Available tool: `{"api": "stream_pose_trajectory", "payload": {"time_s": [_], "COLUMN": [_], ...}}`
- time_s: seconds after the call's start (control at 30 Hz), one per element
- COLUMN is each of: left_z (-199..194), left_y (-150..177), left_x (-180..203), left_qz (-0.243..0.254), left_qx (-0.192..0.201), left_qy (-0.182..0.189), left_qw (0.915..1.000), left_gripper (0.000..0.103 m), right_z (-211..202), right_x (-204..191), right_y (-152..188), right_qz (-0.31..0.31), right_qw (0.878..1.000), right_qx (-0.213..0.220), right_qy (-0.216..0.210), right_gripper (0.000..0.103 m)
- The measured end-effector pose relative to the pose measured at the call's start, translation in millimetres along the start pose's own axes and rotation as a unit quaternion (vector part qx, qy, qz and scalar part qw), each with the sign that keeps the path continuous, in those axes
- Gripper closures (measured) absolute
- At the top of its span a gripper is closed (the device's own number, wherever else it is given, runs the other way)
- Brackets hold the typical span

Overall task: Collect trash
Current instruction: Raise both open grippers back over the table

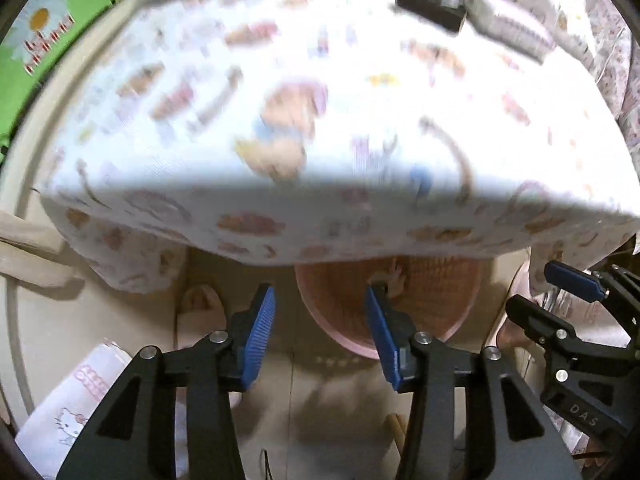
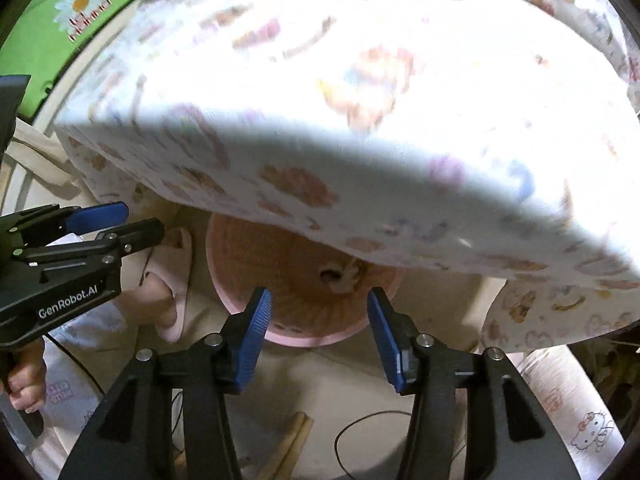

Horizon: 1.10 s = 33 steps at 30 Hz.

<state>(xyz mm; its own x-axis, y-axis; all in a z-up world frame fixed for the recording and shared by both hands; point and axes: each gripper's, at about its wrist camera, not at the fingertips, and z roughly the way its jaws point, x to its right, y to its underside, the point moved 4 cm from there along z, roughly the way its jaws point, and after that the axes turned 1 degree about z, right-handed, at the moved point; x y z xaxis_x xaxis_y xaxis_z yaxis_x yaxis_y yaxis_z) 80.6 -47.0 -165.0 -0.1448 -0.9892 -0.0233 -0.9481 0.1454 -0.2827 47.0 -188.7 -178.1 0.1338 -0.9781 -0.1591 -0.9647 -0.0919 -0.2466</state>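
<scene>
Right, both grippers low at the table's front edge, frames smeared with blur.
Left gripper (image 1: pixel 320 320): jaws spread wide, blue ribbed pads well apart, nothing between them; it points at the floor below the table edge.
Right gripper (image 2: pixel 318 322): jaws also spread wide and empty, aimed straight at the basket; in the left view it shows at the right border (image 1: pixel 560 296), also parted.
Left gripper seen from the right view (image 2: pixel 116 224): at the left border, fingers parted, a hand (image 2: pixel 24 384) wrapped round its grip.
Pink basket (image 2: pixel 244 248): round, slatted, standing on the pale floor (image 2: pixel 360 376), its far half tucked under the overhanging tablecloth; in the left view its rim sits just beyond the left gripper's right-hand pad (image 1: pixel 340 320).
Trash in basket (image 2: pixel 344 274): a small crumpled pale clump lying on the basket's bottom; too blurred to name further.
Tablecloth (image 1: pixel 320 100): white with cartoon prints, covering the table and hanging over the front edge.
Tabletop far side: a dark boxy object (image 1: pixel 430 8) beside a white, striped packet (image 1: pixel 512 24), both blurred.
Slipper (image 2: pixel 176 280): pink, with a foot in it, just left of the basket.
Floor extras: wooden sticks (image 2: pixel 290 444) and a thin black cable (image 2: pixel 372 432) near the right gripper's base.
Background: a green panel with a daisy (image 2: pixel 82 0) at upper left.
</scene>
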Motion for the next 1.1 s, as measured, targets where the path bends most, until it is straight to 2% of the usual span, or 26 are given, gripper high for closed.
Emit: {"api": "stream_pose_trajectory", "payload": {"time_s": [0.17,0.37,0.5,0.53,0.67,0.9,1.1], "left_z": [-27.4,-47.5,-54.7,-56.9,-63.3,-76.7,-76.5], "left_y": [-5.0,-7.3,-11.4,-12.3,-15.7,-31.8,-72.6], "left_x": [-5.4,-11.0,-15.7,-16.3,-17.0,-10.5,-10.1], "left_qz": [0.004,0.0,-0.01,-0.014,-0.02,-0.02,-0.03], "left_qx": [0.044,0.08,0.094,0.099,0.112,0.152,0.165], "left_qy": [-0.014,-0.02,-0.041,-0.04,-0.036,-0.036,-0.026], "left_qw": [0.9989,0.9966,0.9947,0.9942,0.9928,0.9876,0.9855], "left_gripper": [0.051,0.047,0.033,0.033,0.033,0.023,0.023], "right_z": [-34.9,-60.6,-73.9,-78.0,-89.5,-98.9,-113.0], "right_x": [-1.9,-2.5,-4.6,-5.0,-6.6,-4.9,10.1], "right_y": [-5.1,-12.5,-15.7,-16.7,-17.0,-32.2,-62.4], "right_qz": [-0.008,-0.012,-0.015,-0.014,-0.014,-0.017,-0.009], "right_qw": [0.998,0.993,0.988,0.987,0.982,0.977,0.969], "right_qx": [0.063,0.118,0.154,0.163,0.186,0.209,0.243], "right_qy": [0.01,0.015,0.016,0.012,0.016,0.033,0.038], "right_gripper": [0.04,0.039,0.033,0.033,0.028,0.027,0.021]}}
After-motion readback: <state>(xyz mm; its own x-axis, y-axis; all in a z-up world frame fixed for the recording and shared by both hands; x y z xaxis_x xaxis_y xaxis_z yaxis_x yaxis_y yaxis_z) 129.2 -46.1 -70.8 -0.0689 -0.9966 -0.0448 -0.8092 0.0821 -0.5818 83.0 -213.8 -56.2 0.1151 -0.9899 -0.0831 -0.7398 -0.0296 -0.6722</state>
